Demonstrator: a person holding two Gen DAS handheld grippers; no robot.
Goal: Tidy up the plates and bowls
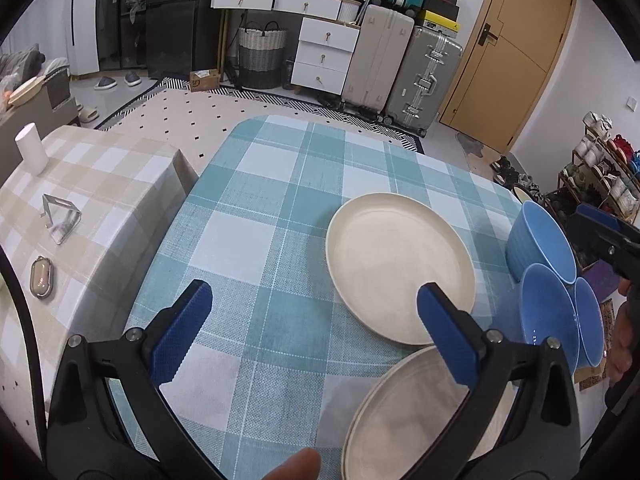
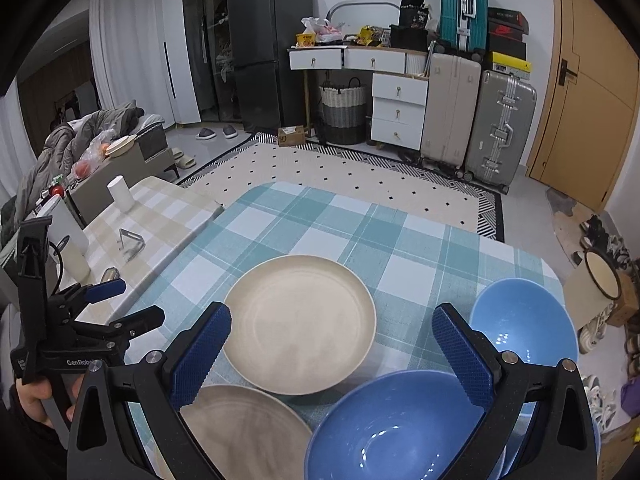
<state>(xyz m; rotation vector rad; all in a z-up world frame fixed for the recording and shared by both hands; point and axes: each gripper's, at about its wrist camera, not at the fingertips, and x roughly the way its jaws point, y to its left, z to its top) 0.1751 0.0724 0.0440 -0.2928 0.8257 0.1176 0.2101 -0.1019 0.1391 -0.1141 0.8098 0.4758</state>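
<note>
Two cream plates lie on the teal checked tablecloth [image 1: 256, 208]: a far plate [image 1: 400, 268] [image 2: 300, 324] and a near plate [image 1: 412, 420] [image 2: 244, 432] by the front edge. Three blue bowls stand at the right: a far bowl [image 1: 540, 240] [image 2: 524, 320], a near bowl [image 1: 550, 312] [image 2: 392, 428], and a third [image 1: 590, 320] behind it. My left gripper [image 1: 316, 332] [image 2: 124, 304] is open above the cloth, left of the plates. My right gripper [image 2: 332, 352] is open above the near plate and near bowl, holding nothing; in the left wrist view it shows only at the edge [image 1: 596, 228].
A lower table with a beige checked cloth [image 1: 100, 176] adjoins on the left, carrying a white cup [image 1: 32, 152], a metal stand [image 1: 60, 216] and a small oval object [image 1: 42, 276]. The far half of the teal cloth is bare. Rug, drawers and suitcases stand beyond.
</note>
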